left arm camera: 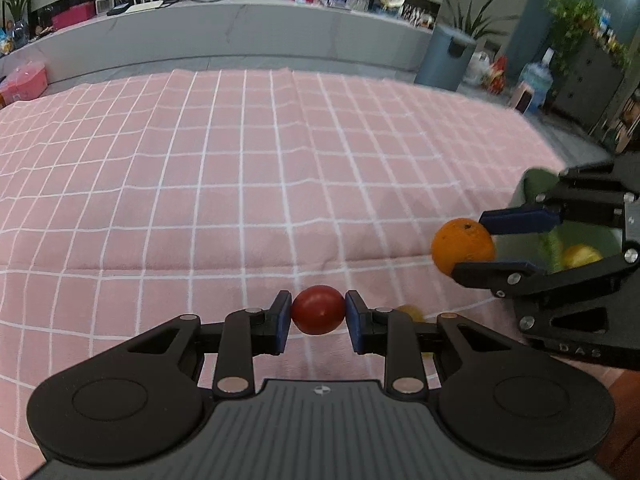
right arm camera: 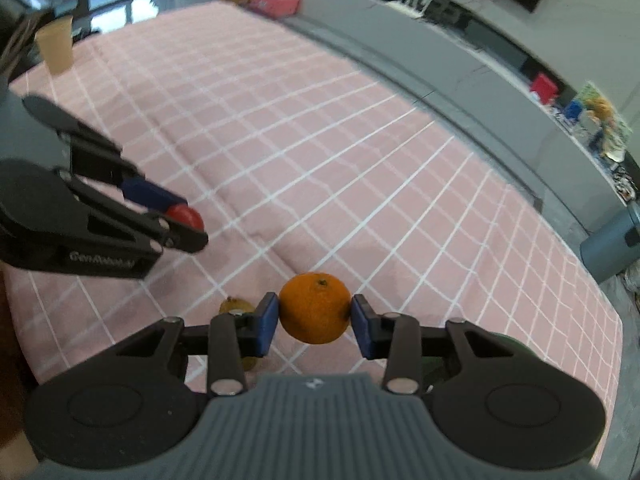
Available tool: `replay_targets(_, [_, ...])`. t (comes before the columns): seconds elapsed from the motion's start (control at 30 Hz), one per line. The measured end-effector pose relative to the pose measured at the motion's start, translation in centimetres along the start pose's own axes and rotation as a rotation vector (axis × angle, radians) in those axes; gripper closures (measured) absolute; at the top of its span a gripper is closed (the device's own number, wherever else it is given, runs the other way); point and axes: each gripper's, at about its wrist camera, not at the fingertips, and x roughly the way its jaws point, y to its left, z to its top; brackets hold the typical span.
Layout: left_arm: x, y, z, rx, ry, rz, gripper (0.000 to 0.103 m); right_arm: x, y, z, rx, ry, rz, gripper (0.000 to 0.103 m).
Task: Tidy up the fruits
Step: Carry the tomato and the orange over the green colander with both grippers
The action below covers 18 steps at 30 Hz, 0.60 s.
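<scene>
Both raised over pink checked cloth [left arm camera: 240, 160]: left gripper [left arm camera: 318, 312] clamped on red tomato [left arm camera: 318, 310], right gripper [right arm camera: 314, 316] clamped on orange [right arm camera: 314, 308], green bowl [left arm camera: 536, 188] behind right gripper.

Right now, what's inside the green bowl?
Inside the green bowl I can see one yellow fruit. The right tongs, holding the orange, cover most of the bowl, so anything else in there is hidden.

Your left gripper [left arm camera: 318, 316] is clamping a red tomato [left arm camera: 318, 309] above the pink checked cloth [left arm camera: 240, 168]. At right, your right gripper [left arm camera: 472, 246] is pinching an orange [left arm camera: 460, 245] near a green bowl [left arm camera: 536, 188] holding a lemon [left arm camera: 580, 256].
</scene>
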Motion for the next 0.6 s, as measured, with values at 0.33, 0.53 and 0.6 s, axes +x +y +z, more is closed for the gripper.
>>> replay_targets(0.33, [-3.0, -2.4, 0.1, -0.032, -0.078, -0.088, 0.071, -5.8, -0.8, -2.6, 0.229, -0.148, -0.045, 0.069])
replay_targets(0.53, [-3.8, -4.9, 0.1, -0.023, -0.094, -0.141, 0.071, -8.4, -1.9, -6.0, 0.362, -0.194, -0.096, 0.069])
replay_targets(0.6, [-3.9, -5.7, 0.2, -0.013, -0.093, -0.159, 0.071, -8.9, -2.3, -7.1, 0.396, -0.197, -0.107, 0.069])
